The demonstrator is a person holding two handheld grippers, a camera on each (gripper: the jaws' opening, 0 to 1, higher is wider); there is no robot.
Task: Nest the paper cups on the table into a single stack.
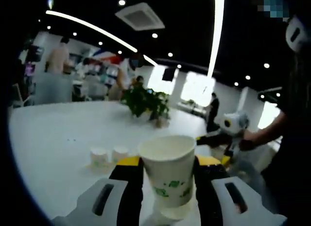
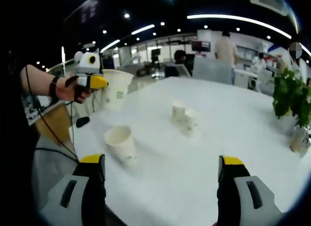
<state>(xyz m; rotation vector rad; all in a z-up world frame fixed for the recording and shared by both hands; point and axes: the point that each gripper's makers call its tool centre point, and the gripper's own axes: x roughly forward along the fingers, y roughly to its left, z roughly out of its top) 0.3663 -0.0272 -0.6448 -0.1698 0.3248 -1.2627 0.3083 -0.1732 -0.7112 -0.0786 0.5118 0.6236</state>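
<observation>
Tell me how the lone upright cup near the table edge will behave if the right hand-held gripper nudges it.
The cup looks like thin paper and empty, so probably light and apt to slide. Tall on a narrow base, it may tip. Near the table edge, it could fall off.

My left hand-held gripper [image 1: 167,187], black jaws with yellow tips, pale grey slotted housings, my right hand-held gripper [image 2: 163,187] built alike, dark strap on my left wrist [image 2: 52,89], thin black cable [image 2: 46,126] trailing below it
</observation>
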